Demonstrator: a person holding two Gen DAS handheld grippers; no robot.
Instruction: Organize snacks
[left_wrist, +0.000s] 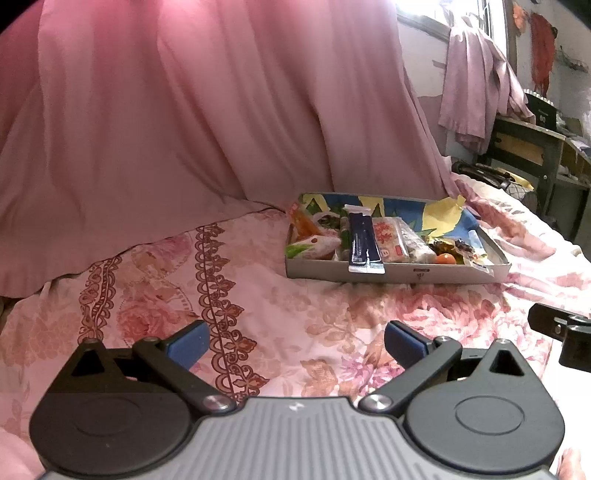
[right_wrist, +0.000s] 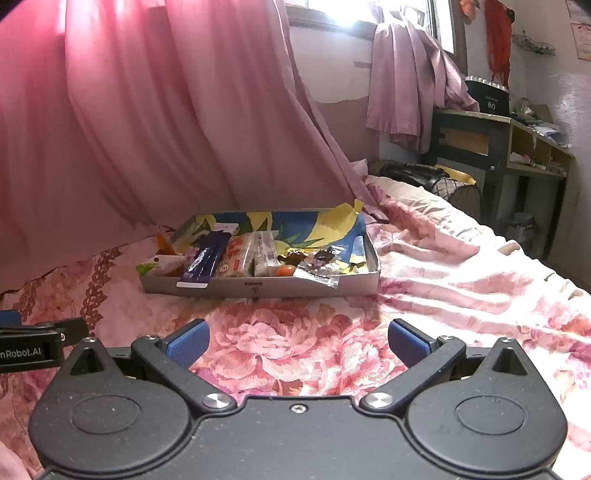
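right tool (left_wrist: 561, 338) cut off at frame edge

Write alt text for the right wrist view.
A shallow box full of wrapped snacks sits on a pink floral bedspread, a dark blue packet overhanging its near edge. The open, empty right claw points at it from the foreground. Pink curtains hang behind, and a desk stands at the right.
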